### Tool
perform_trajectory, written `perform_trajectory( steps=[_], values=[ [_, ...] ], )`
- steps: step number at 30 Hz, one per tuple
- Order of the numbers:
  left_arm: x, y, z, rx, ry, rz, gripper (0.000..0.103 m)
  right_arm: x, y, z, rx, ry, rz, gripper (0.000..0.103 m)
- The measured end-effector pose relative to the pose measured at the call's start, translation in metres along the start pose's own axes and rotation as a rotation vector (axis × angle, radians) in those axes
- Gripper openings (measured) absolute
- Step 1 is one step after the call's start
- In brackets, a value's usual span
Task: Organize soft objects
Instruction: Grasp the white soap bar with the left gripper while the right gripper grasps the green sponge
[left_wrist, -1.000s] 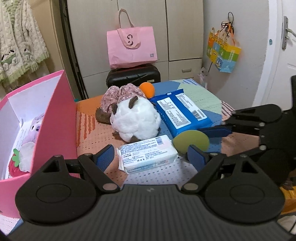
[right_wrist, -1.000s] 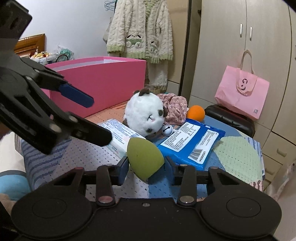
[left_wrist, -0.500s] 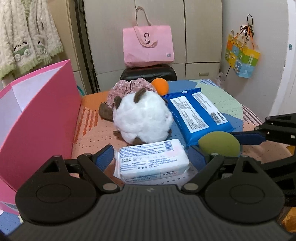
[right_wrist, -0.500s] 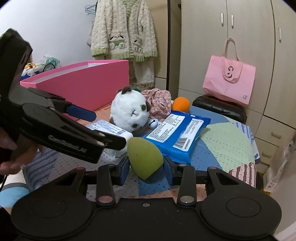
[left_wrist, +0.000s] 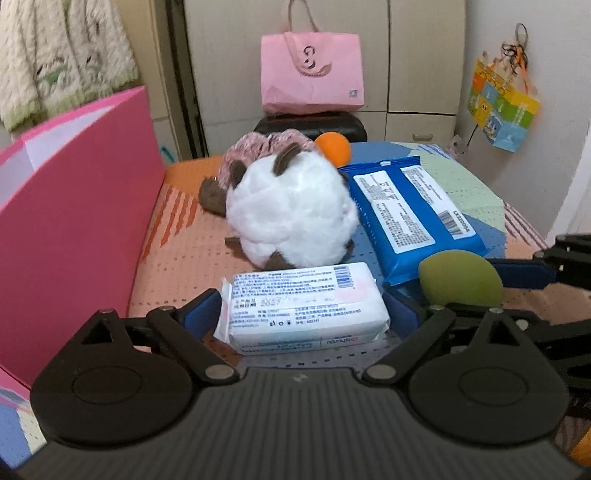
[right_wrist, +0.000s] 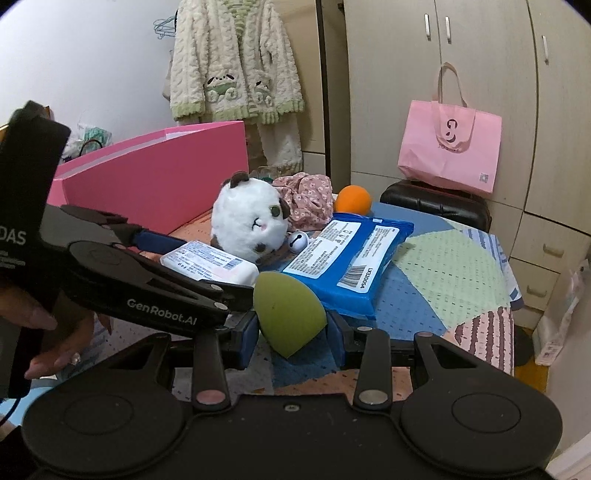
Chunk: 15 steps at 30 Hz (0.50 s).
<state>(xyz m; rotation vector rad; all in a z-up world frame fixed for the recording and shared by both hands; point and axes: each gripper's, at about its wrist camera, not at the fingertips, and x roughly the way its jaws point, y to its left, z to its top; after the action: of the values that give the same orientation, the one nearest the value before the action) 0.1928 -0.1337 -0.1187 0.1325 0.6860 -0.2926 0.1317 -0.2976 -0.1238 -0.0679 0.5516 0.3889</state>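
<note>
White pack (left_wrist: 308, 304): soft wrapped tissue pack with printed label and barcode, lying flat at the near edge of the table (left_wrist: 177, 254); its near underside is hidden by the gripper body.
Left gripper (left_wrist: 306, 314): jaws opening, blue pads on either side of the white pack; whether the pads touch it cannot be told, as the pack's ends cover them.
Green sponge (right_wrist: 290, 312): teardrop-shaped, matte olive, point toward the camera; its sides are covered by the pads.
Right gripper (right_wrist: 291, 328): clenched on the green sponge, held above the table just right of the white pack.
Hand (right_wrist: 55, 332): only fingers show, wrapped round the left gripper's handle.
Plush toy (left_wrist: 291, 218): round, white, brown ears, just beyond the white pack; its face shows only in the right wrist view.
Blue pack (left_wrist: 410, 214): flat, right of the plush toy, near corner hidden by the sponge.
Floral cloth (right_wrist: 306, 199): mostly hidden behind the plush toy.
Orange ball (right_wrist: 352, 199): far side, partly hidden.
Pink box (left_wrist: 74, 221): left, cut off by the frame; inside not visible.
</note>
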Motion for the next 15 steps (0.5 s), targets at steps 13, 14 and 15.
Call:
perform_trajectory(
  steps=[13,14,15],
  values=[
    [-0.016,0.007,-0.006,-0.008,0.006,-0.014,0.079,-0.005,0.002,0.001,0.1,0.003,-0.024,0.044],
    [-0.019,0.009,-0.008,-0.019,0.009,-0.022,0.079,-0.006,0.003,0.001,0.104,0.004,-0.029,0.044],
    [-0.021,0.01,-0.009,-0.028,0.012,-0.031,0.079,-0.007,0.005,0.001,0.11,0.008,-0.033,0.044]
  ],
)
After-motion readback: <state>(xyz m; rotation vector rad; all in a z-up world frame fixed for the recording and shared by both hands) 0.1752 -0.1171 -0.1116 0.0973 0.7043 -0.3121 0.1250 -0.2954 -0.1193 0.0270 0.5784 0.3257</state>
